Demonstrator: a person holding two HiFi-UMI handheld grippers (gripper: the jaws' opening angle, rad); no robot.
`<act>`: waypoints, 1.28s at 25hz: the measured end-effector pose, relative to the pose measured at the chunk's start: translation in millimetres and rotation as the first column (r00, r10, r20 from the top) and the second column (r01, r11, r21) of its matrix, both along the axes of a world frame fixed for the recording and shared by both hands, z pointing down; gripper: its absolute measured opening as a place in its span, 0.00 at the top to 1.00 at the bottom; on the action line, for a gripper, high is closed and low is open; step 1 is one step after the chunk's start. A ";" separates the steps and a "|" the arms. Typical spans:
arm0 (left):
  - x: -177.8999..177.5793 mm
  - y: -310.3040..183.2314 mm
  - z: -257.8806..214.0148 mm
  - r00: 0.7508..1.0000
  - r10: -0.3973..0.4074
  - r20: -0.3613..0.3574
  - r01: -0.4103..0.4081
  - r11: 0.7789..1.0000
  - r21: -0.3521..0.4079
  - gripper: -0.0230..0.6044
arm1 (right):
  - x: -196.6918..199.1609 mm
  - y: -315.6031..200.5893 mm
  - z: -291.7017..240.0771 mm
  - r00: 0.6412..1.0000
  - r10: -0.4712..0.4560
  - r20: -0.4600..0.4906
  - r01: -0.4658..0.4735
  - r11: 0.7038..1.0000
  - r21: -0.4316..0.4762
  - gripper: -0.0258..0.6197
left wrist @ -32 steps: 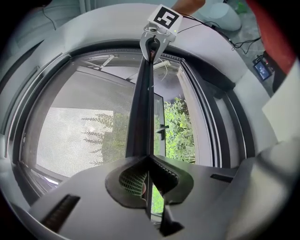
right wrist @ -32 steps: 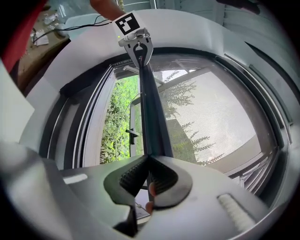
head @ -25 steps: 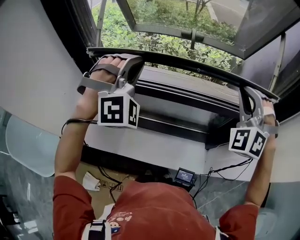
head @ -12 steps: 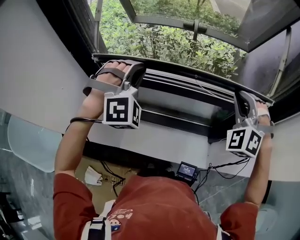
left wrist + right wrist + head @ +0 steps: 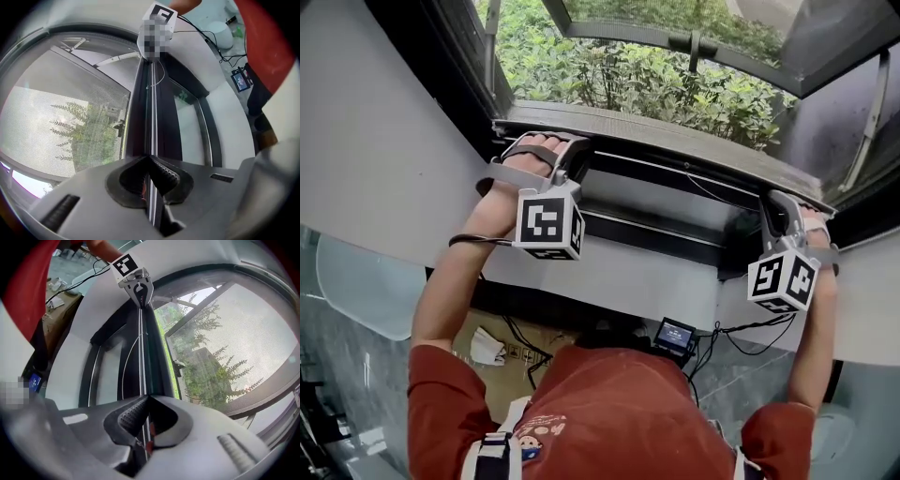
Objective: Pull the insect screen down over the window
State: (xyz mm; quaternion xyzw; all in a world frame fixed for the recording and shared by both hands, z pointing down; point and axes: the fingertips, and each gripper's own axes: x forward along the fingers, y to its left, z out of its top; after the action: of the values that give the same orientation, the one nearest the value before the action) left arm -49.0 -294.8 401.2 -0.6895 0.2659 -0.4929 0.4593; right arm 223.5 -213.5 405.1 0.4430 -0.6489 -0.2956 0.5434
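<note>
At the left of the head view, the left gripper (image 5: 570, 152) is clamped on the left end of the insect screen's pull bar (image 5: 675, 141), with its marker cube (image 5: 549, 225) facing the person. In the left gripper view, its jaws are pressed together on the bar's thin edge (image 5: 151, 117). The screen's mesh (image 5: 70, 126) stretches away on the outdoor side, and green shrubs show through it. The bar lies across the window opening, a little above the dark lower window frame (image 5: 656, 234) and the white sill (image 5: 619, 281). At the right end, the right gripper (image 5: 772, 202) is likewise closed on the bar. The right gripper view shows its ribbed pads (image 5: 133, 416) pinching the bar's edge (image 5: 142, 357) beside the mesh (image 5: 243, 333).
</note>
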 end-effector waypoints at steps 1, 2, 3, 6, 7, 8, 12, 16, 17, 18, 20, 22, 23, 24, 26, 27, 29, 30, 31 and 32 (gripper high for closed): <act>-0.1 -0.2 0.8 1.000 -0.001 0.001 0.001 1.000 -0.003 0.93 | 0.0 -0.2 0.6 1.000 0.001 0.004 -0.001 1.000 -0.006 0.92; 0.0 -0.3 0.9 1.000 -0.001 0.003 0.001 1.000 -0.007 0.93 | 0.1 -0.3 0.5 1.000 0.003 0.006 -0.003 1.000 -0.013 0.92; 0.1 -0.3 1.0 1.000 0.000 0.007 0.000 1.000 -0.011 0.93 | 0.3 -0.3 0.7 1.000 0.005 0.009 -0.004 1.000 -0.022 0.92; 0.4 0.3 6.2 1.000 0.001 0.021 0.000 1.000 -0.032 0.93 | 0.7 0.6 5.7 1.000 0.007 0.016 -0.006 0.999 -0.054 0.92; 0.4 0.4 8.5 1.000 0.001 0.023 0.000 0.999 -0.035 0.93 | 0.6 1.0 7.9 1.000 0.006 0.019 -0.005 0.998 -0.060 0.92; 0.5 0.4 10.1 1.000 0.001 0.022 0.000 0.999 -0.037 0.93 | 0.6 1.3 9.6 1.000 0.006 0.023 -0.004 0.998 -0.064 0.92; 0.5 -0.8 12.0 1.000 -0.001 0.014 0.001 0.999 -0.050 0.93 | 1.0 -1.2 11.4 0.999 0.006 0.039 -0.003 0.998 -0.069 0.92; 0.7 -2.7 13.1 1.000 0.001 -0.004 -0.002 0.997 -0.076 0.93 | 1.3 -3.5 10.9 0.996 0.000 0.089 0.006 0.998 -0.066 0.92; 0.7 -3.0 12.9 1.000 0.003 -0.009 -0.004 0.997 -0.078 0.93 | 1.5 -3.7 10.7 0.996 0.003 0.093 0.002 0.998 -0.060 0.92; 0.8 -3.3 12.7 1.000 0.003 -0.013 -0.004 0.997 -0.080 0.93 | 1.7 -3.9 10.6 0.995 0.008 0.096 -0.003 0.998 -0.056 0.92; 1.3 -3.8 12.1 1.000 0.002 -0.017 -0.003 0.997 -0.073 0.93 | 2.4 -4.3 10.9 0.994 0.020 0.111 -0.014 0.998 -0.054 0.91; 1.5 -3.0 12.2 1.000 0.006 -0.024 -0.008 0.998 -0.064 0.93 | 2.7 -3.8 11.4 0.992 0.027 0.125 -0.021 0.999 -0.049 0.91; 1.3 -2.2 12.5 1.000 0.009 -0.029 -0.010 0.998 -0.060 0.93 | 2.6 -3.1 11.4 0.992 0.026 0.124 -0.021 0.999 -0.042 0.91; 1.0 -1.4 12.6 0.999 0.010 -0.031 -0.012 0.998 -0.055 0.93 | 2.4 -2.5 11.2 0.993 0.026 0.118 -0.022 0.999 -0.035 0.91; 0.7 -1.0 11.8 1.000 0.013 -0.027 -0.014 0.999 -0.039 0.93 | 2.1 -2.5 10.1 0.995 0.027 0.097 -0.025 0.999 -0.021 0.91; 0.8 -1.2 10.9 1.000 0.015 -0.028 -0.016 0.999 -0.032 0.93 | 2.1 -2.8 9.5 0.995 0.026 0.092 -0.024 1.000 -0.016 0.91; 1.2 -1.4 8.6 0.999 0.018 -0.037 -0.019 1.000 -0.021 0.92 | 2.3 -3.4 7.1 0.994 0.022 0.107 -0.021 1.000 -0.005 0.90; 1.3 -1.4 7.3 0.999 0.019 -0.042 -0.019 1.000 -0.016 0.92 | 2.3 -4.0 5.5 0.993 0.021 0.120 -0.021 1.000 0.002 0.89; 1.3 -1.5 6.2 0.999 0.019 -0.044 -0.020 1.000 -0.012 0.92 | 2.4 -4.6 4.4 0.991 0.022 0.129 -0.023 1.000 0.004 0.89; 1.6 -1.7 5.5 0.999 0.019 -0.045 -0.020 1.000 -0.012 0.92 | 2.7 -5.1 4.1 0.991 0.026 0.133 -0.027 1.000 0.000 0.89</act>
State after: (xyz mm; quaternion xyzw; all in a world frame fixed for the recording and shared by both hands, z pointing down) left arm -47.4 -296.6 406.7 -0.7058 0.2663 -0.4744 0.4538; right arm 226.2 -218.6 409.2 0.4708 -0.6773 -0.2590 0.5025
